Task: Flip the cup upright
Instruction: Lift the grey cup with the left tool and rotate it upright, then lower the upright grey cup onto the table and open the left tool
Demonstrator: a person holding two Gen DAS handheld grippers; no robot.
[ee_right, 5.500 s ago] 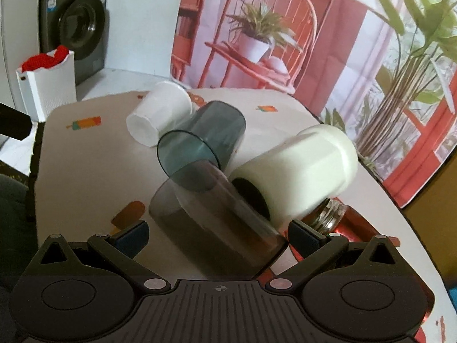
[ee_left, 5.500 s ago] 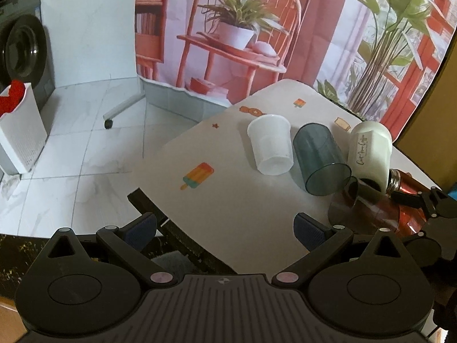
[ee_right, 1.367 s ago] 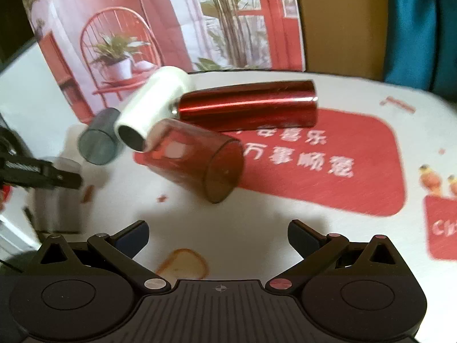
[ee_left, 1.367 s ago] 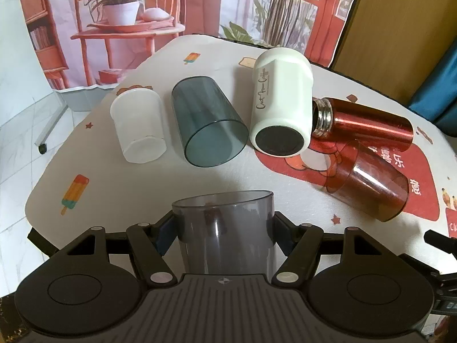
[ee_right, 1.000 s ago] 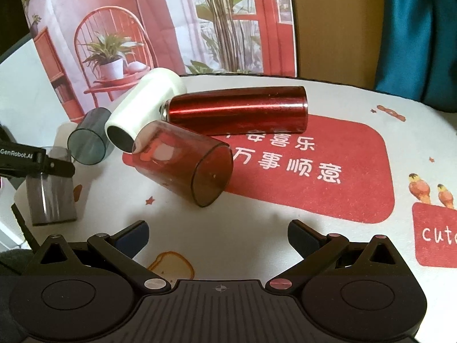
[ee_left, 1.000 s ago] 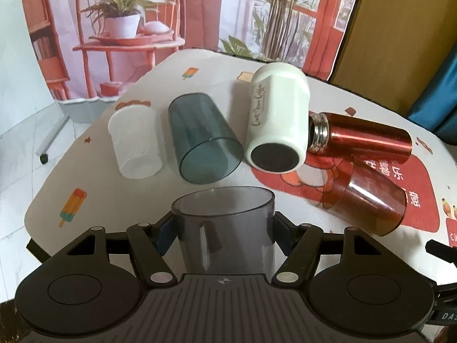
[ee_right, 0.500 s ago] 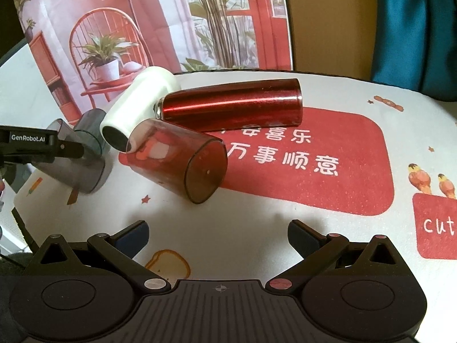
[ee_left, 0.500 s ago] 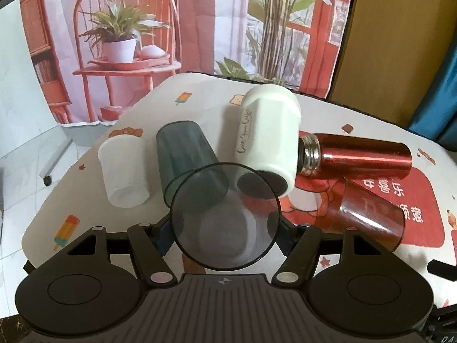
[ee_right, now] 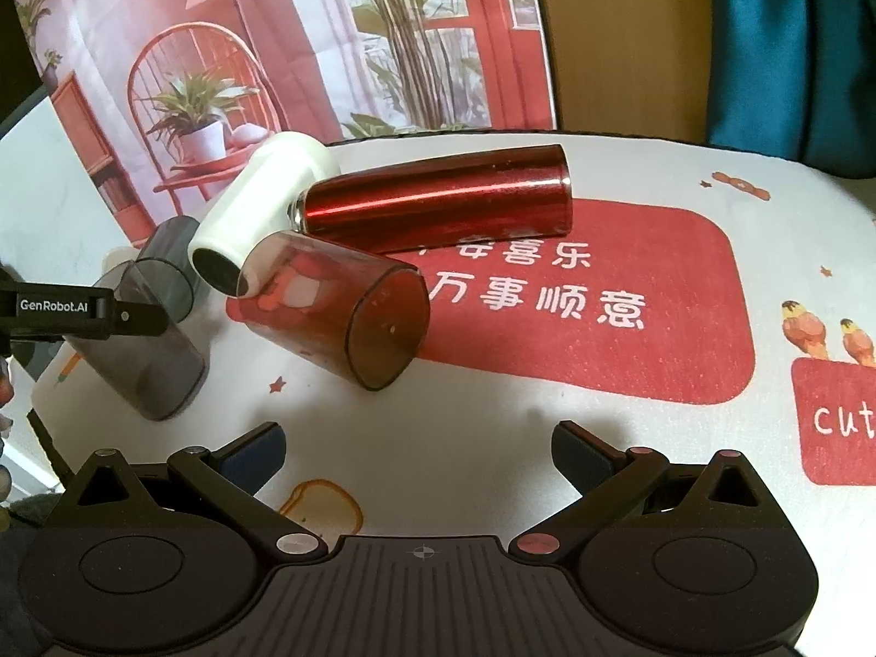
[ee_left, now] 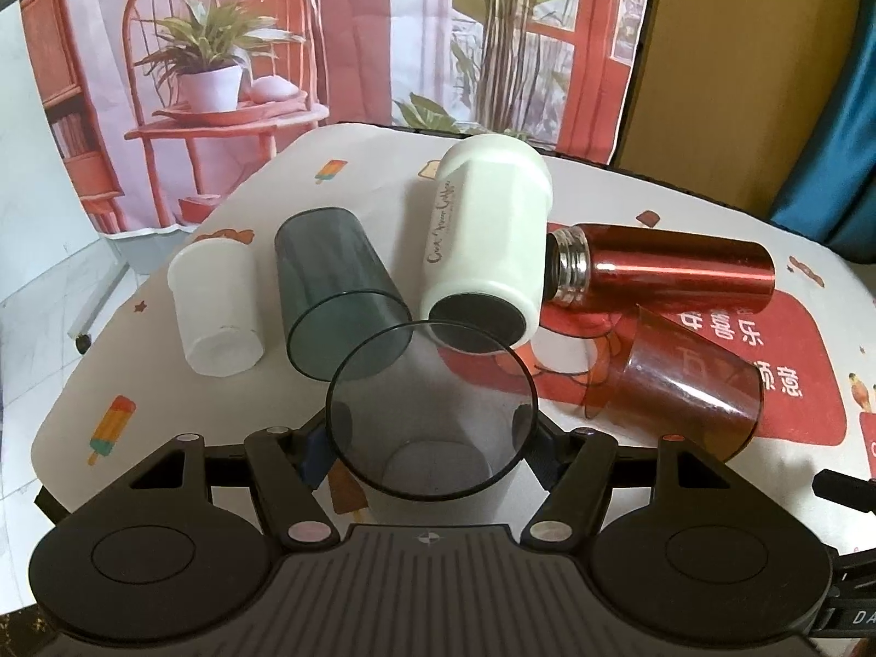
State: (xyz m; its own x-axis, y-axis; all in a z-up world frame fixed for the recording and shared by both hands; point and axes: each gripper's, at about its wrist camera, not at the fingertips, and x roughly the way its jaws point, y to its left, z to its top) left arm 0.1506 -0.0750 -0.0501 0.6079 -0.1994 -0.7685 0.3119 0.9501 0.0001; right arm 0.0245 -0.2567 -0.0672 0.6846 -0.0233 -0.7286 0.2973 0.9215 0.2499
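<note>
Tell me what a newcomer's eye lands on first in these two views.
First, the smoky grey cup gripped in the left gripper, tilted with its open mouth filling the near centre of the left wrist view. Next, the shiny red bottle lying on its side at the red patch of the tablecloth, with the red translucent cup on its side just in front. The right gripper hangs open over bare cloth.
</note>
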